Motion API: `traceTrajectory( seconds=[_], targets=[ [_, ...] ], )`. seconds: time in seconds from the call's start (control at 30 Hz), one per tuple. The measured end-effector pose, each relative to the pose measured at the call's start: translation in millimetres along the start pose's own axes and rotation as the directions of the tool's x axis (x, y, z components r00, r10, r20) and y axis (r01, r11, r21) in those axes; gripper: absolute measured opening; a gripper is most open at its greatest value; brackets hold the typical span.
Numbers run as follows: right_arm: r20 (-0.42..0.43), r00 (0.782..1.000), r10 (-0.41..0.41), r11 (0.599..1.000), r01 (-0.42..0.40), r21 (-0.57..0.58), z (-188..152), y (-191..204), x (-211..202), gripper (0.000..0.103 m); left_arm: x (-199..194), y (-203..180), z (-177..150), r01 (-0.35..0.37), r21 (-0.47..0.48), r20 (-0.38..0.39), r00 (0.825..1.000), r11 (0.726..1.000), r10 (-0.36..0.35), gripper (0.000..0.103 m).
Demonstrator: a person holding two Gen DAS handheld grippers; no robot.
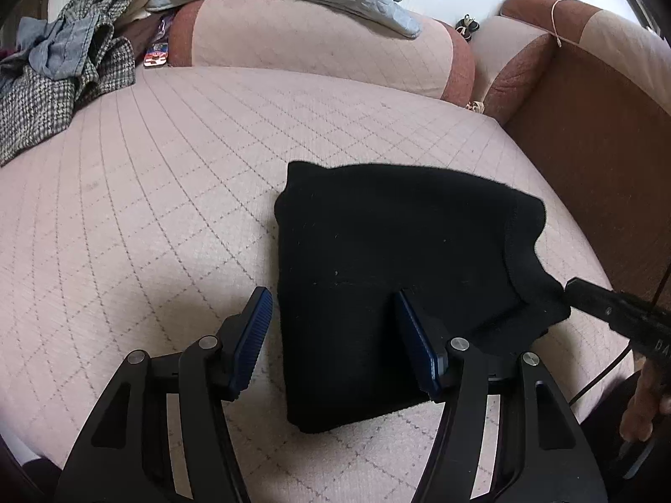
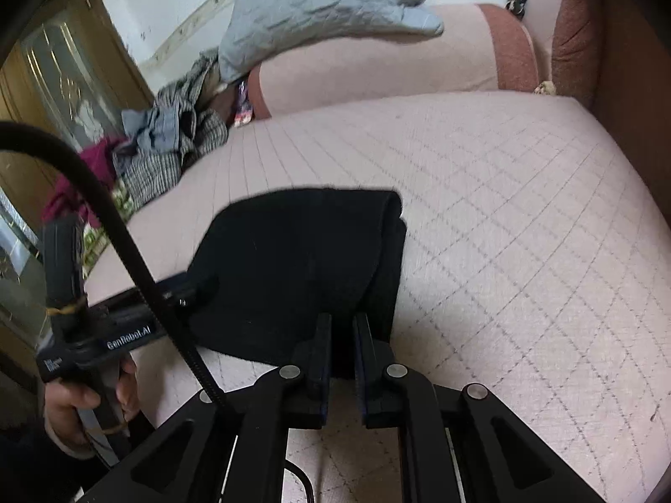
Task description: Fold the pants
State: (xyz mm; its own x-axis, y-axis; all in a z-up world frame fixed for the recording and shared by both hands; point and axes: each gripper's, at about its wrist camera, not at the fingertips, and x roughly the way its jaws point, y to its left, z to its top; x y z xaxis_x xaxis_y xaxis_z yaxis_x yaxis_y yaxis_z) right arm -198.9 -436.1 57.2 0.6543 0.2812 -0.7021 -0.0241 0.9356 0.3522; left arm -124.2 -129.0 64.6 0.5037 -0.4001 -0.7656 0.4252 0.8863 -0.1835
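Pink quilted sofa cushion (image 1: 167,193) fills the scene, a heap of checked and grey clothes (image 1: 54,79) piled at its far left corner. The black pants (image 1: 377,285) sit near the front edge, already down to a compact bundle. Left gripper (image 1: 331,335) hovers over their near left edge, jaws wide apart, holding nothing. Right gripper (image 2: 342,343) is pinched tight on the bundle's right-hand layer, it seems; the dark cloth blurs there. A late fold, I'd judge. Next: lay that flap across squarely and let go.
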Motion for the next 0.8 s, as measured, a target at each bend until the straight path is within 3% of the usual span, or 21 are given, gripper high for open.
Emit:
traceTrajectory(
  seconds=[0.07,0.13,0.17,0.2,0.8],
  targets=[
    [0.014,1.000,0.009,1.000,-0.009,0.015,2.3,-1.2,-2.9,0.016,-6.5,-0.9,3.1,0.004,0.010,0.020,1.000,1.000,-0.004,0.061],
    [0.034,0.999,0.023,0.999,-0.024,0.039,5.6,-2.3,-6.1,0.033,-11.0,-0.7,4.1,0.005,0.017,0.034,0.999,1.000,-0.006,0.061],
    [0.046,0.999,0.030,0.998,-0.032,0.053,6.6,-3.1,-7.1,0.047,-12.8,-0.4,5.4,0.006,0.021,0.035,0.999,1.000,-0.006,0.061],
    [0.052,0.998,0.033,0.997,-0.037,0.062,7.7,-2.6,-7.8,0.051,-13.8,0.4,6.9,0.010,0.022,0.034,0.999,1.000,-0.011,0.061],
    [0.004,1.000,0.006,0.995,-0.006,0.098,14.6,-6.7,16.4,0.052,2.1,11.9,14.8,0.020,0.009,-0.016,1.000,1.000,-0.020,0.061]
  ],
)
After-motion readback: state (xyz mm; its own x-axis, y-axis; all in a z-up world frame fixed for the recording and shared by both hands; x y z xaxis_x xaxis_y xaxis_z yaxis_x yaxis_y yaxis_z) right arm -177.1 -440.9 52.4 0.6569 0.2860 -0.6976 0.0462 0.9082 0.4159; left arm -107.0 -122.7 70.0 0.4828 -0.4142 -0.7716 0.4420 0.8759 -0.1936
